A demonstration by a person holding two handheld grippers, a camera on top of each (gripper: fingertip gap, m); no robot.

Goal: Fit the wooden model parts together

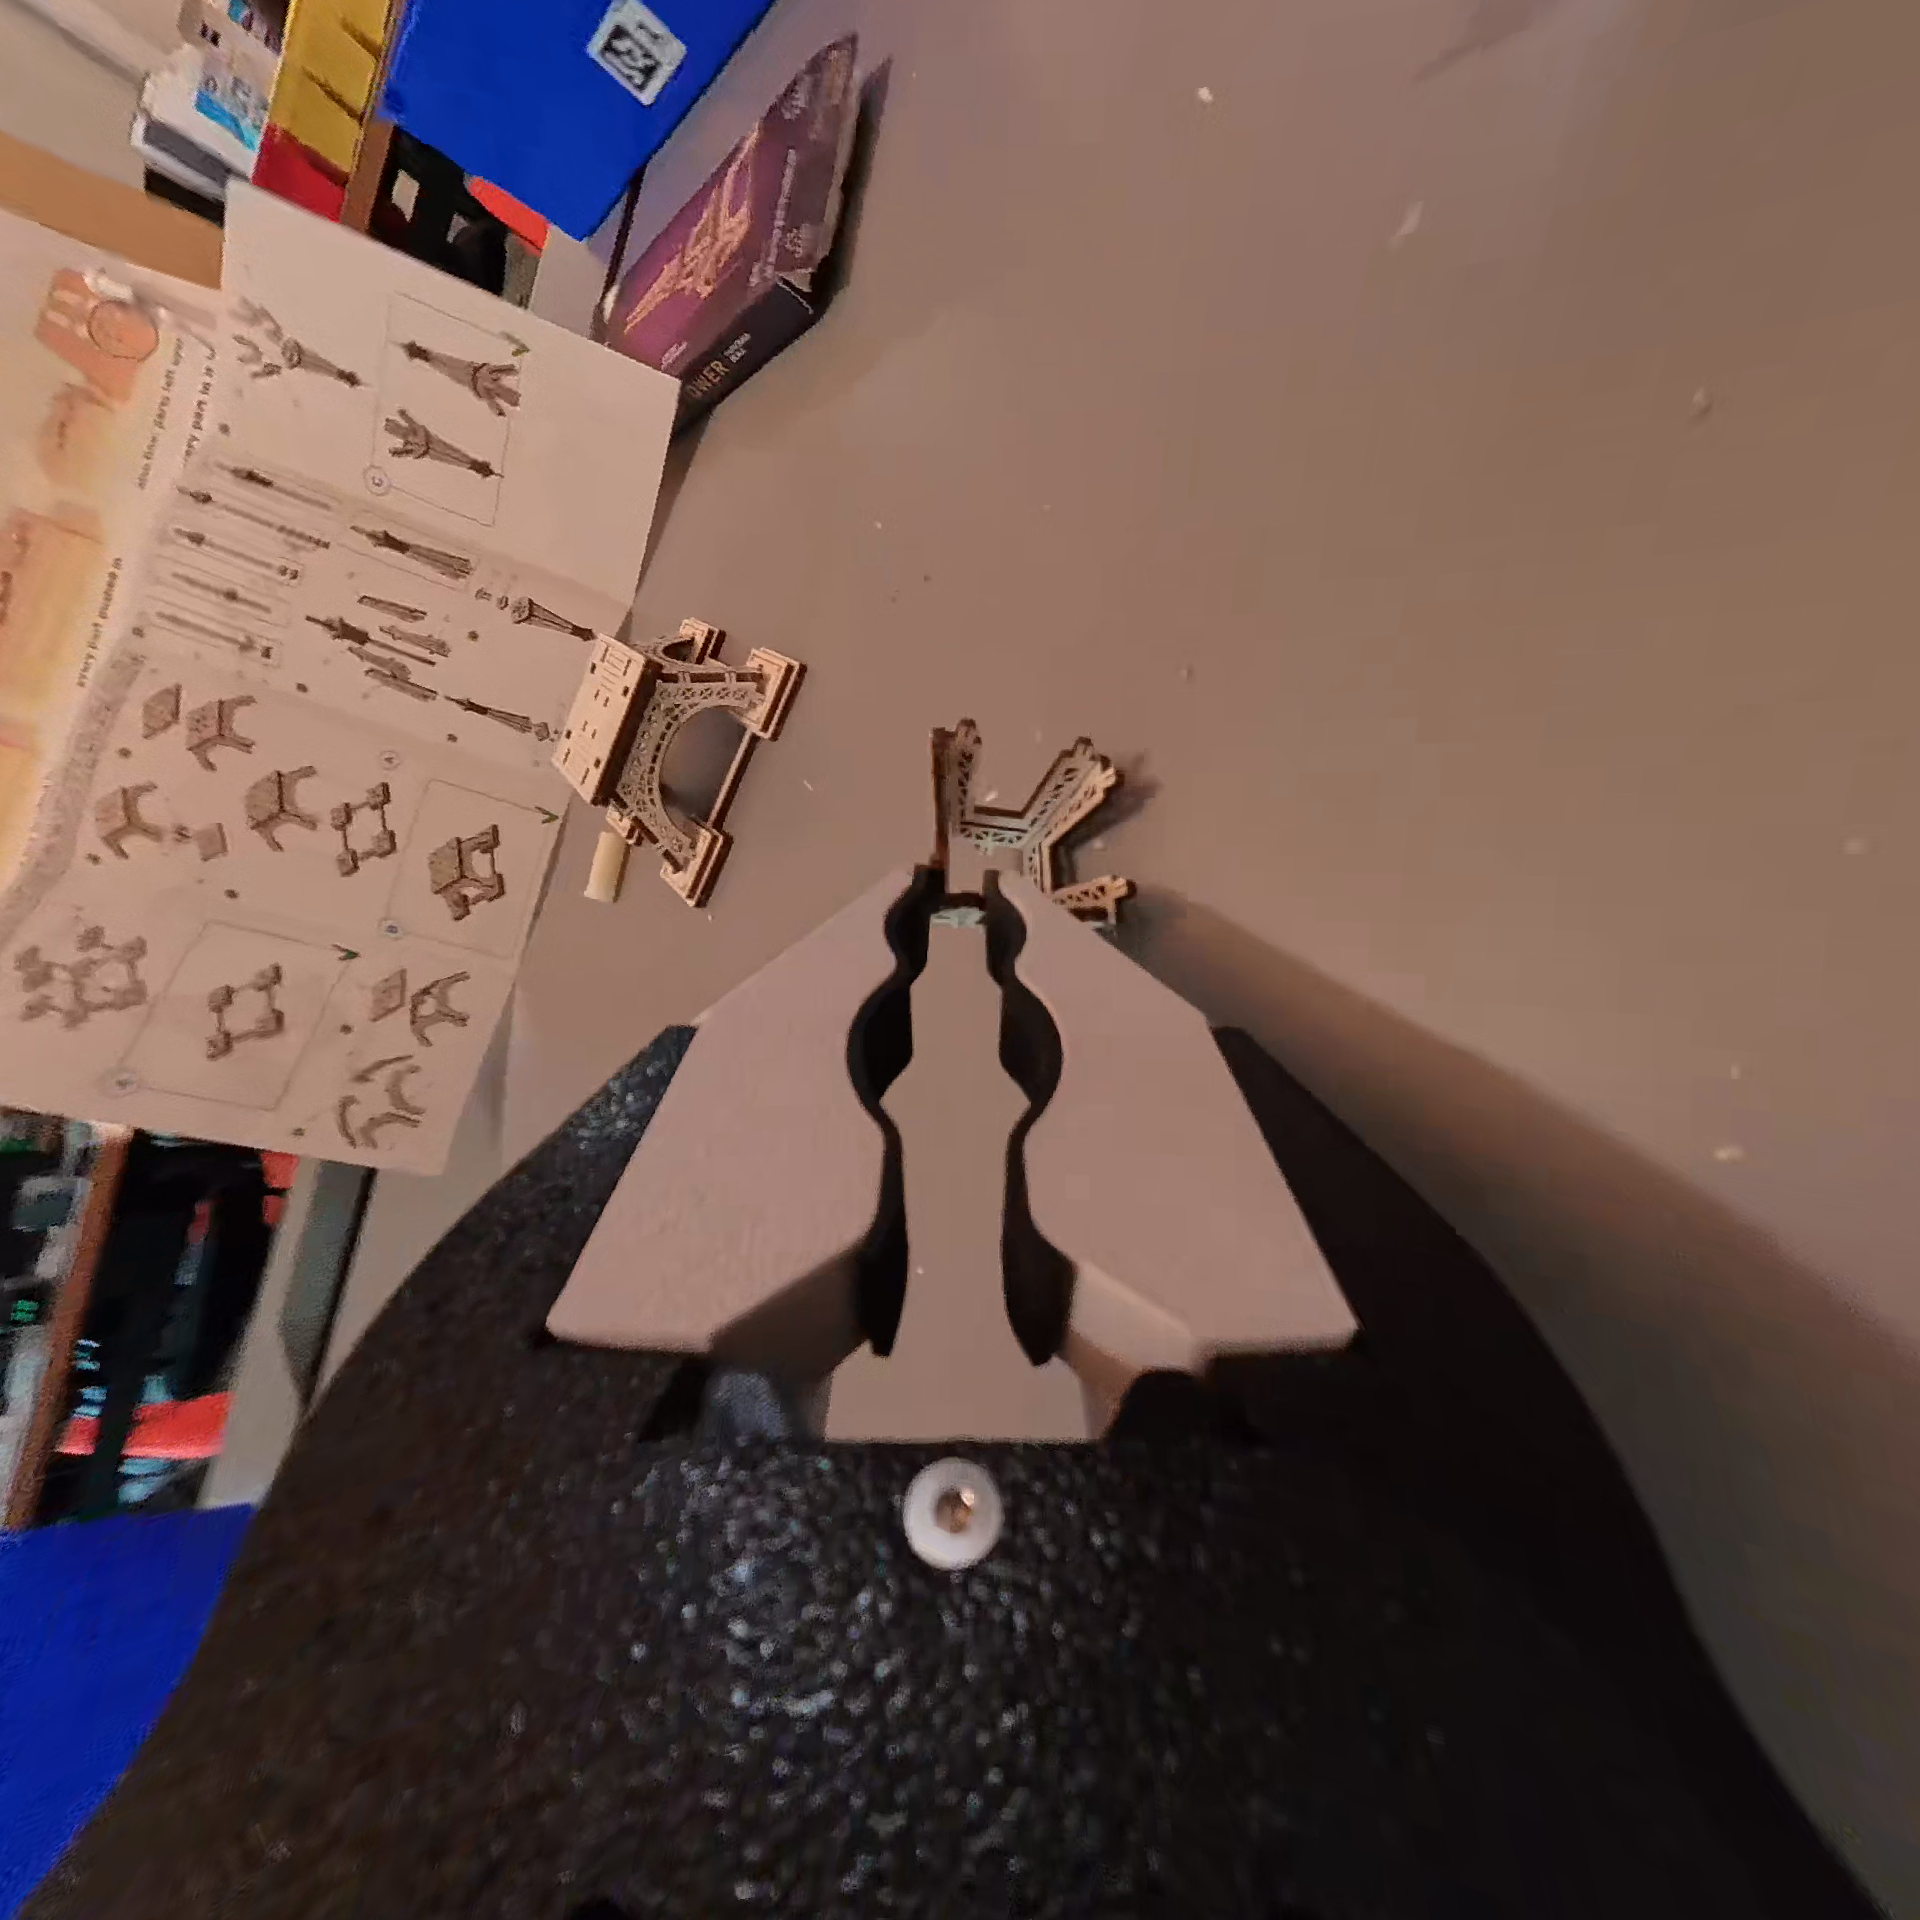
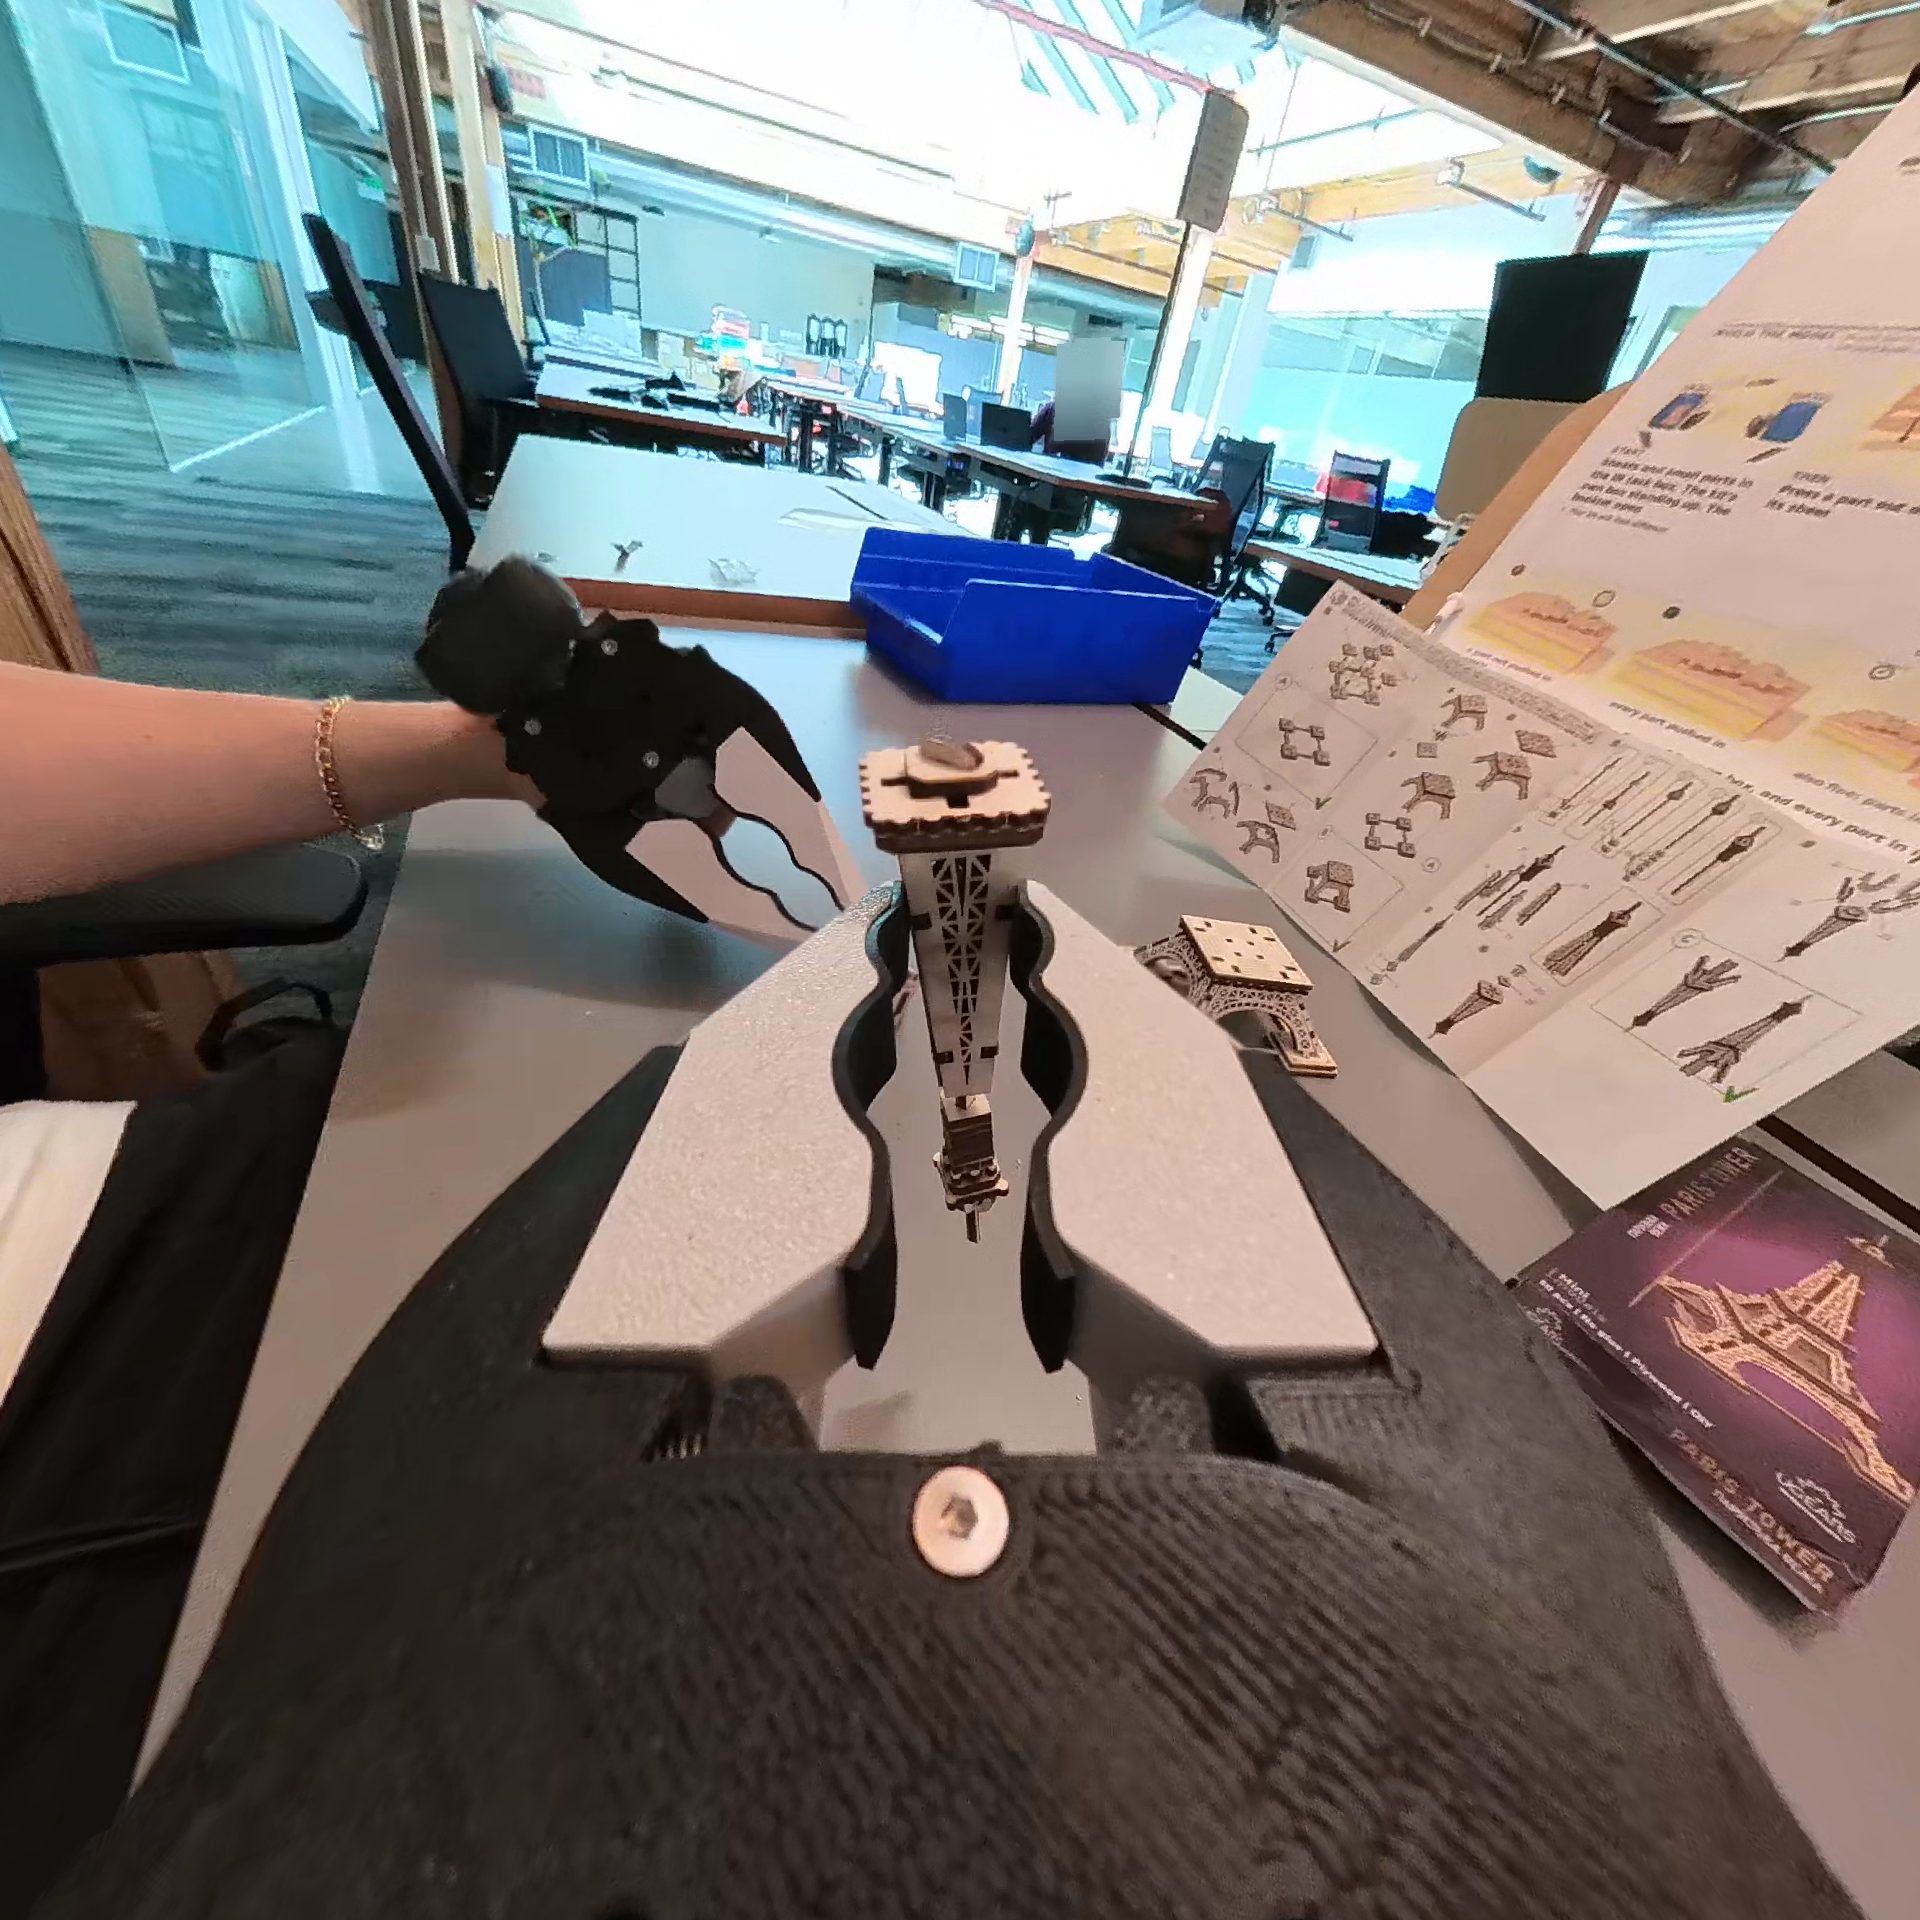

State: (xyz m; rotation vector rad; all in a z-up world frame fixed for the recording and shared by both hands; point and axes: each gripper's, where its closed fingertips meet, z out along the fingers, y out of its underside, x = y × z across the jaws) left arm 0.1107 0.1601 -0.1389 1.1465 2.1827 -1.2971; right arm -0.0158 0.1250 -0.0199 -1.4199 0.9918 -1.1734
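Three wooden model parts [image 1: 675,758], two grippers [image 1: 961,899].

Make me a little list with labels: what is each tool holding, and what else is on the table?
right tool: shut on tower spire, held with its spike toward the camera
left tool: tips at the lattice legs piece; grip unclear
table: grey
arched base: standing free, beside the instruction sheet
purple kit box: lying beyond the sheet
blue bin: far side
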